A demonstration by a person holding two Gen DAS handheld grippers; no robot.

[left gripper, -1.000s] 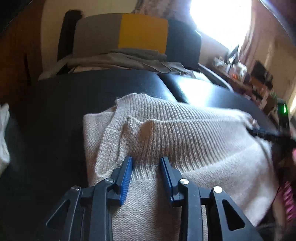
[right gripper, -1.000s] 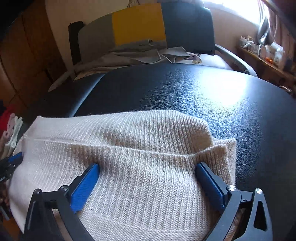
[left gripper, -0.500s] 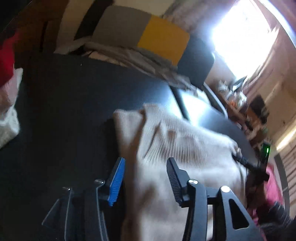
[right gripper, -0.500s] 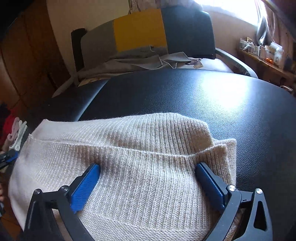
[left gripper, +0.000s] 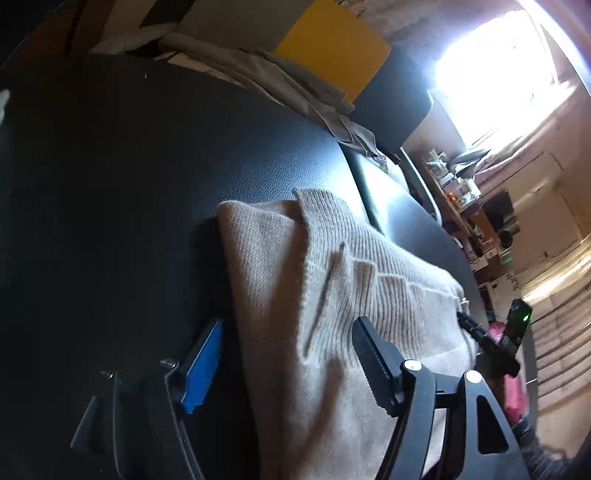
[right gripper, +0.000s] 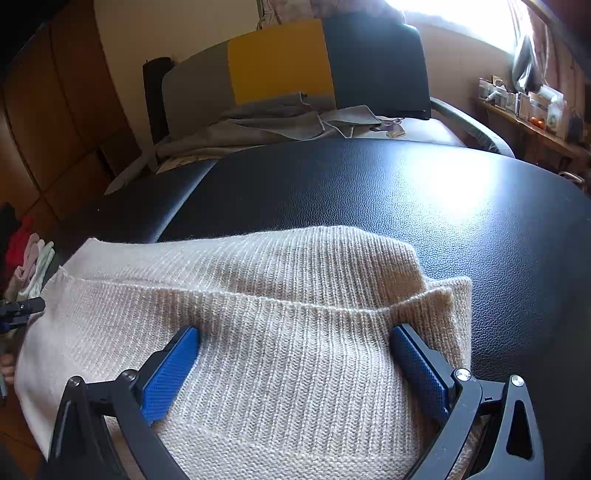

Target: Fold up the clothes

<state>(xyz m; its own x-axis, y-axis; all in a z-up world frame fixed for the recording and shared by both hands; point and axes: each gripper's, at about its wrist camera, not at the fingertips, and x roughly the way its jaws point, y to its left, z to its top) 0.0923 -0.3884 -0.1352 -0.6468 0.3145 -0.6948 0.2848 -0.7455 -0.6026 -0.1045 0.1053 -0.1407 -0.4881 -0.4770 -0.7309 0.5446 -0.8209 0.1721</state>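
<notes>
A lived-in room of a home: a black leather-look table (right gripper: 424,192), an armchair (right gripper: 295,62) at twelve o'clock draped with grey clothes (right gripper: 280,118), a sunlit window (right gripper: 454,18) at one o'clock, and a cluttered shelf (right gripper: 528,107) at two o'clock.

text: none legible | labels: none | brands: none | numbers: none

Left tool (left gripper: 288,365) is tilted downward and rolled over to one side, jaws opening wide with no pad pressing on anything. Right tool (right gripper: 295,369) also angles down, its jaws spread wide apart.
</notes>
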